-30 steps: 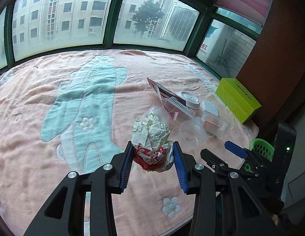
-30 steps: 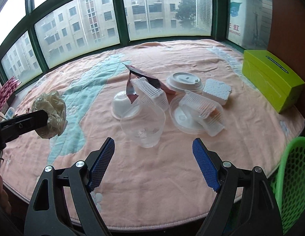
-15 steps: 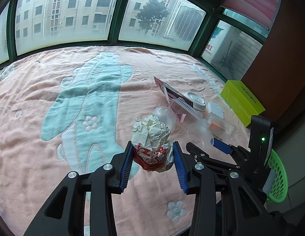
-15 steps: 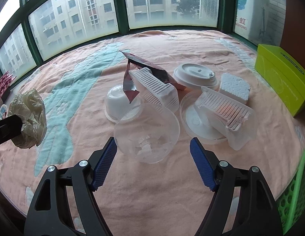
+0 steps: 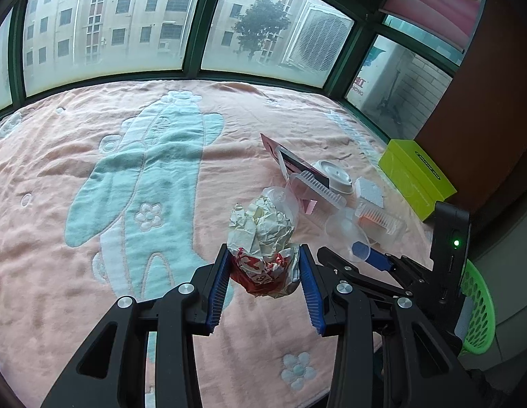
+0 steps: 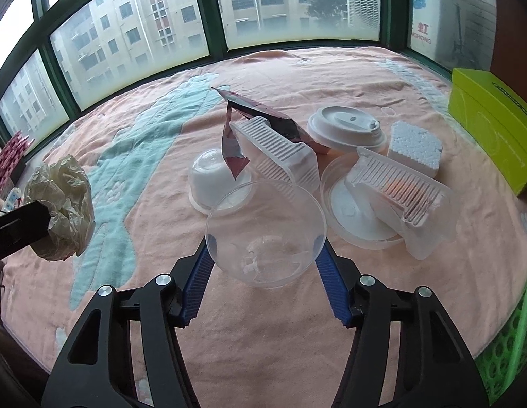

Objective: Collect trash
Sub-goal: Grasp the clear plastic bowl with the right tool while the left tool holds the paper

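My left gripper (image 5: 263,265) is shut on a crumpled paper wrapper (image 5: 261,234), white above and red below, held above the pink blanket. The wrapper also shows at the left of the right wrist view (image 6: 61,207). My right gripper (image 6: 265,258) has its blue pads touching both sides of a clear plastic cup (image 6: 265,234) lying on the blanket. Behind the cup lie a small white tub (image 6: 210,178), a torn foil packet (image 6: 253,112), two ribbed clear trays (image 6: 280,156) (image 6: 399,193), a white cup lid (image 6: 345,129) and a foam block (image 6: 416,146).
A green mesh basket (image 5: 477,309) stands beyond the blanket's right edge, also at the right wrist view's lower right (image 6: 508,350). A lime-green box (image 6: 491,122) sits at the far right. Windows run along the back.
My right gripper moved forward to the clear cup and closed its jaws from wide open onto the cup's sides. My left gripper still holds the wrapper, shifted slightly.
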